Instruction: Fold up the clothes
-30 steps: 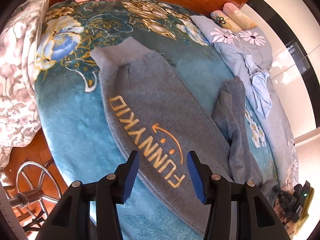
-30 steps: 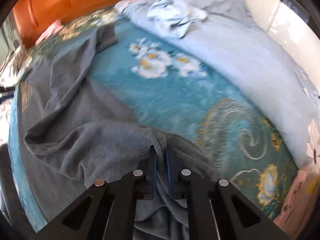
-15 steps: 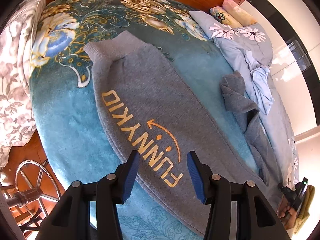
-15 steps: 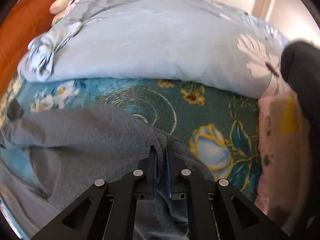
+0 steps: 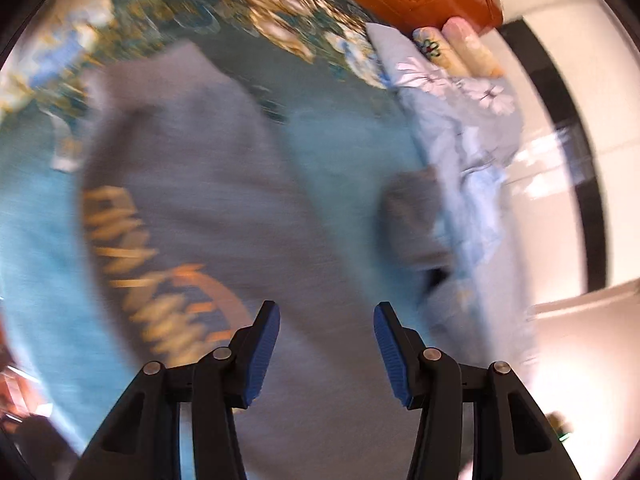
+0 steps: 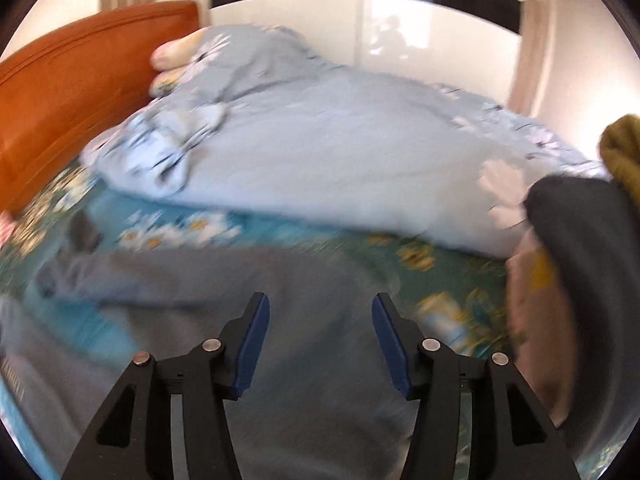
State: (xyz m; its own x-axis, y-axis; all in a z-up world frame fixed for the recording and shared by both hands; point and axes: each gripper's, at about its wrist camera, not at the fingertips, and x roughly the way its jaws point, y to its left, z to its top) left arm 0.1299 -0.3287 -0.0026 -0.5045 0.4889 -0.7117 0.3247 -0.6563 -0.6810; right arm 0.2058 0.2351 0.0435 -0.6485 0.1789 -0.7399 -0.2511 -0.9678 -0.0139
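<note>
A gray fleece sweatshirt (image 5: pixel 208 208) lies spread flat on my bed's teal plush blanket (image 5: pixel 344 152), its orange-yellow lettering smeared by blur near the lower left of my left view. One soft sleeve (image 6: pixel 168 276) stretches leftward across the blanket in my right view, its cuff end bunched and darker. My left tongs (image 5: pixel 326 344) hang above the sweatshirt's body, blue ribbed pads spread apart with nothing between them but the cloth below. My right tongs (image 6: pixel 320 340) are opening, pads clear of the gray knit under them, pinching nothing. Beyond the sweatshirt a pale blue quilt (image 6: pixel 340 140) with white flowers lies heaped in rounded folds along the blanket's far side. The glossy orange-brown headboard (image 6: pixel 80 80) curves behind it, rolled floral pillows (image 5: pixel 456 48) tucked against it. At the right edge of my right view sits a dark rounded shape I cannot make out.
</note>
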